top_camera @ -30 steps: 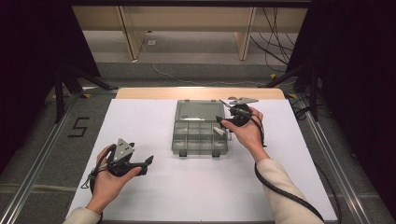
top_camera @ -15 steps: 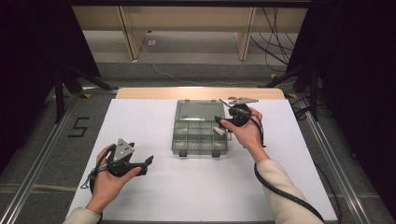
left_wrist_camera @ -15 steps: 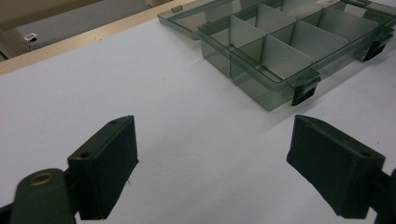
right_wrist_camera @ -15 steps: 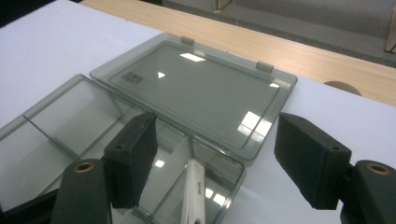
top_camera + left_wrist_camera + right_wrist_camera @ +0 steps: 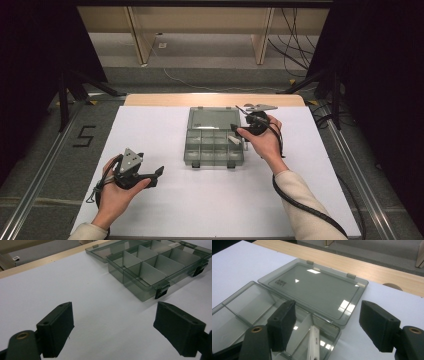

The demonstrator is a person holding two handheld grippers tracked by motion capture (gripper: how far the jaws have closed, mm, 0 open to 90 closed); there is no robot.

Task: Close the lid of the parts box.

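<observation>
The left gripper (image 5: 150,176) is held low over the near left part of the desk (image 5: 165,125). Its jaws are spread wide apart, and nothing is held between them. In the left gripper view the bare white desk is seen between the jaws, and the box (image 5: 160,267) lies well beyond them, toward the upper right, apart from both.

Farther in, the box (image 5: 214,145) is set near the middle of the desk, its tray divided into compartments and its two latches turned toward the near edge. The lid (image 5: 212,119) is laid fully open and flat behind the tray, toward the far edge.

The right gripper (image 5: 239,127) is held over the tray's far right corner. Its jaws are also wide apart and closed on nothing. In the right gripper view one jaw is seen above a compartment, the other beyond the box's rim over the desk, and a small white piece (image 5: 314,342) is seen standing in the compartment between them, just beside the first jaw; whether it is touched cannot be told.
</observation>
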